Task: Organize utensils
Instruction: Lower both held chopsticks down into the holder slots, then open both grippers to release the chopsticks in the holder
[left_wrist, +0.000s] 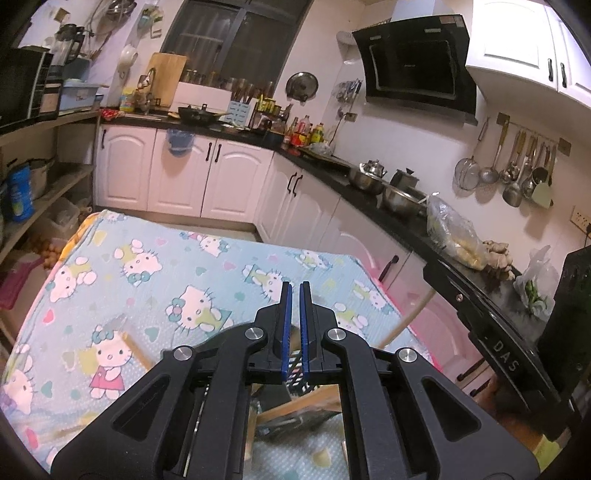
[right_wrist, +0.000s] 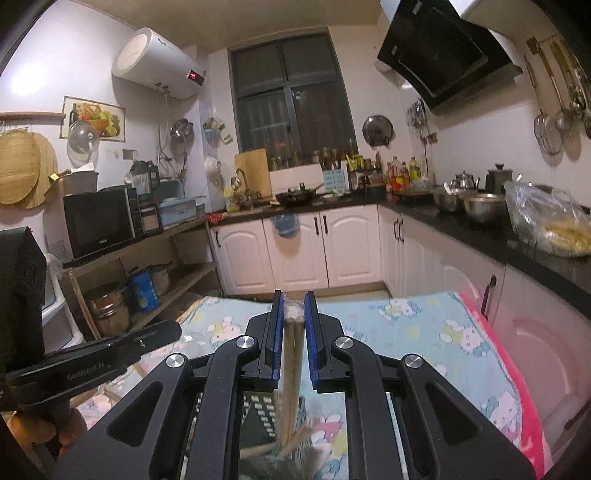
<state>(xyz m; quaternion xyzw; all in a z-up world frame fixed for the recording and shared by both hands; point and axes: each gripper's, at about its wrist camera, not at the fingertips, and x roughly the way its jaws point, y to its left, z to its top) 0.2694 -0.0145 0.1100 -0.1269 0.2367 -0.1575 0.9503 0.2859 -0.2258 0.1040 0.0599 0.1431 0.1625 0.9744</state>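
Tablecloth (right_wrist: 424, 332) edge beyond clamped chopsticks (right_wrist: 293, 332)

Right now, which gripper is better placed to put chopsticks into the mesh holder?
Right. The right gripper already clamps the chopsticks, upright over the black mesh holder. The left gripper is nearly closed on nothing, above the Hello Kitty cloth.

Both the left gripper (left_wrist: 295, 286) and the right gripper (right_wrist: 294, 295) are black, with blue ribbed pads (left_wrist: 286, 325) and silver round screws (right_wrist: 247, 341). White lettering marks the left one's side at 9 o'clock.
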